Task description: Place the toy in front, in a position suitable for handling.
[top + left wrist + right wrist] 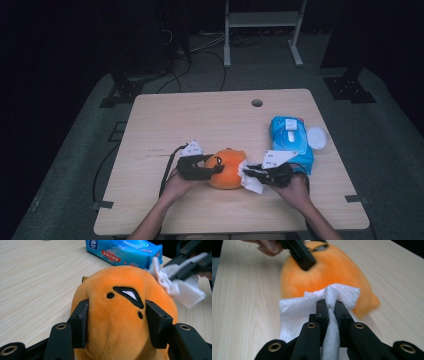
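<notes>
The left tongs (117, 322) sit around the orange plush toy (120, 315), one black pad against each side of its soft body with the fabric bulging between them, so they have hold of the toy at a partly closed width. In the high view the left tongs (212, 170) reach the toy (227, 169) from its left side, with the person's left hand (177, 187) behind them. The right tongs (329, 311) are clamped tight on a white wet wipe (312, 306), a twisted fold of it pinched between the two pads while the rest spreads out against the toy's (324, 272) near side. In the high view the right tongs (252, 172) press the wipe (250, 180) against the toy's right flank, with the right hand (295, 190) behind. The toy rests on the pale wooden surface (200, 120) near its front edge, between the two hands. Just to the right, near the right tongs, lies a blue pack of wet wipes (290, 140), with a white round lid (316, 137) touching its right side.
</notes>
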The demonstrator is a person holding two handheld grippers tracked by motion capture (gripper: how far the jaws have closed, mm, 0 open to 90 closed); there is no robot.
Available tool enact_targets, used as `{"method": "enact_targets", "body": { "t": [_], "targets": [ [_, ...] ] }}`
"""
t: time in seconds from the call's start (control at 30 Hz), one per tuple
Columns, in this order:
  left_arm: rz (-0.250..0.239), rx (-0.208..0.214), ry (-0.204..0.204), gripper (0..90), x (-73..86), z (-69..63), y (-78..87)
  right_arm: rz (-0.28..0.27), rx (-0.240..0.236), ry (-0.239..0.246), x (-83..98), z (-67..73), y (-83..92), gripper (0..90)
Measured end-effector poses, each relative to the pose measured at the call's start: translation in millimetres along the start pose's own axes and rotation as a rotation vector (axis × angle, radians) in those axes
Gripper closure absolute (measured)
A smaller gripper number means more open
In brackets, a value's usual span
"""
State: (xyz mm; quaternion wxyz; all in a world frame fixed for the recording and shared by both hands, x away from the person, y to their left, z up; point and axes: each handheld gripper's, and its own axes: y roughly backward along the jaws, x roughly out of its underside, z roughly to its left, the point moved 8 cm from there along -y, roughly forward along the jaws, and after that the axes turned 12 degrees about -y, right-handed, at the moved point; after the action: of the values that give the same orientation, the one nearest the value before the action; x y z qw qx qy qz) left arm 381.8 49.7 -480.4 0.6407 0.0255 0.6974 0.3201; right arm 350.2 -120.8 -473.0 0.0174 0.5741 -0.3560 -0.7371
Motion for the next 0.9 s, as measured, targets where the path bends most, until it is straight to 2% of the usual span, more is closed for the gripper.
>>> {"method": "enact_targets", "body": {
  "t": [0.03, 0.13, 0.27, 0.3, 0.33, 0.37, 0.47, 0.63, 0.7, 0.77, 0.9],
  "targets": [
    [-0.002, -0.002, 0.0, 43.7, -0.4, -0.1, -0.5, -0.002, 0.006, -0.031, 3.9, -5.8, 4.4, 83.1],
    [-0.006, -0.009, 0.004, 43.5, -1.1, 0.3, -2.1, -0.022, -0.003, -0.047, 3.1, -5.8, 7.5, 83.1],
    [0.0, -0.014, 0.004, 43.3, -1.2, 0.0, -2.9, -0.032, -0.069, 0.004, -9.6, 17.6, -5.0, 82.9],
    [-0.006, -0.015, 0.006, 43.3, -1.6, -0.6, -3.3, -0.025, -0.076, 0.031, -11.7, 23.8, -9.5, 82.9],
    [-0.006, -0.015, 0.006, 43.3, -1.6, -0.6, -3.3, -0.025, -0.076, 0.031, -11.7, 23.8, -9.5, 82.9],
    [-0.004, -0.011, 0.002, 43.3, -0.6, -0.7, -2.3, -0.005, -0.066, 0.08, -12.8, 29.4, -16.0, 83.0],
    [-0.006, -0.006, 0.003, 43.2, 0.0, -2.1, -1.4, -0.008, -0.064, 0.04, -9.7, 21.2, -11.5, 83.1],
    [-0.002, 0.001, -0.013, 42.8, 1.6, -5.5, 0.5, -0.011, -0.008, -0.05, 4.0, -6.2, 1.7, 83.0],
    [0.001, -0.002, -0.017, 42.6, 1.8, -6.6, 0.8, -0.009, -0.003, -0.053, 4.6, -7.8, 2.4, 83.0],
    [-0.004, -0.001, -0.026, 42.5, 2.5, -7.3, 1.1, -0.025, -0.014, -0.046, -0.6, -1.6, 1.3, 82.9],
    [0.003, 0.005, -0.045, 42.5, 3.7, -12.0, 3.0, -0.042, -0.052, 0.027, -13.5, 20.9, -4.8, 82.8]
  ]
}}
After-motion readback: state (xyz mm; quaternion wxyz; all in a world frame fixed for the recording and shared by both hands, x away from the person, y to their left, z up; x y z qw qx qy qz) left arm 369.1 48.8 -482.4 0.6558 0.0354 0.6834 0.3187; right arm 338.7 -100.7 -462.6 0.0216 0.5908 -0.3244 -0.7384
